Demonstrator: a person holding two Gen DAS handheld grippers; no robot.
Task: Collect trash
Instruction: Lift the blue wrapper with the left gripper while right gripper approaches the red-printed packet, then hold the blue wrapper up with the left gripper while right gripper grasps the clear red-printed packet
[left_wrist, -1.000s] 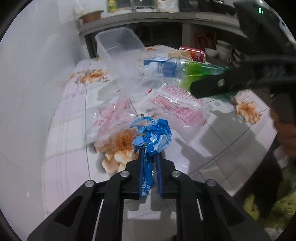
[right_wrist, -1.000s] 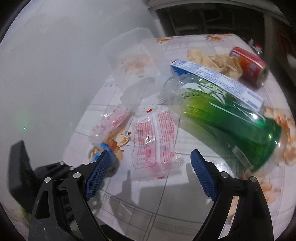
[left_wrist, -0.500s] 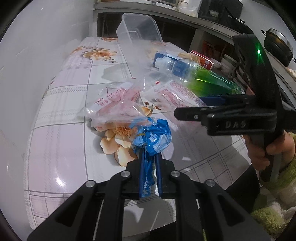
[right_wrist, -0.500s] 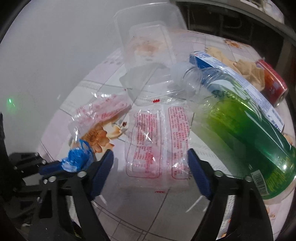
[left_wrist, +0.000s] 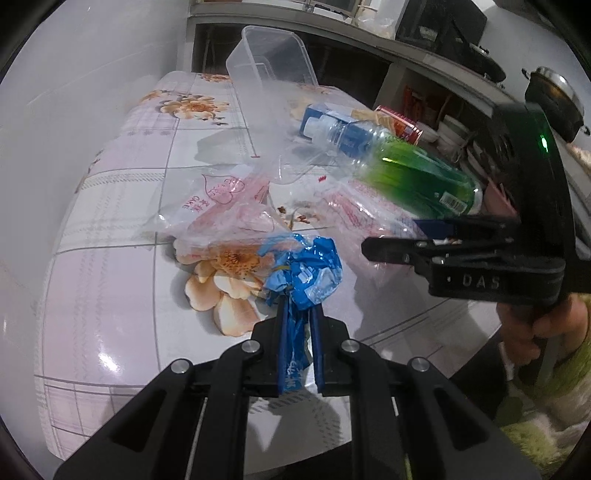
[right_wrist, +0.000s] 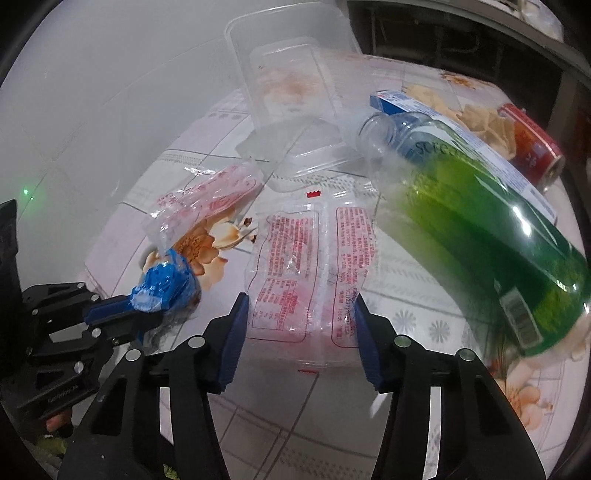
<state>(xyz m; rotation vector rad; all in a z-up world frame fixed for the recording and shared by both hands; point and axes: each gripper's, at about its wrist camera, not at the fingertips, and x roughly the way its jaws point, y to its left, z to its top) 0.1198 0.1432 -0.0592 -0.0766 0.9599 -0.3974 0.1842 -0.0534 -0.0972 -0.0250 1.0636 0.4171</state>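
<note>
Left gripper (left_wrist: 298, 321) pinches crumpled blue wrapper (left_wrist: 306, 269), just over table (left_wrist: 110, 258).
Right gripper (right_wrist: 299, 317) jaws closing, flat clear packet (right_wrist: 310, 269) between pads; contact with packet unclear.
Landmark: packet. Green bottle (right_wrist: 480, 221) lies just right of it. Clear tub (right_wrist: 291, 74) behind it. Red can (right_wrist: 532, 147) beyond bottle.

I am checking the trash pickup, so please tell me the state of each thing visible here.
left gripper: shut on the blue wrapper.
right gripper: fingers closing around the clear red-printed wrapper, which lies flat.
green bottle: on its side, cap off.
red can: on its side.
clear container: tipped over, empty.
pink-printed bag: crumpled on the table.
</note>
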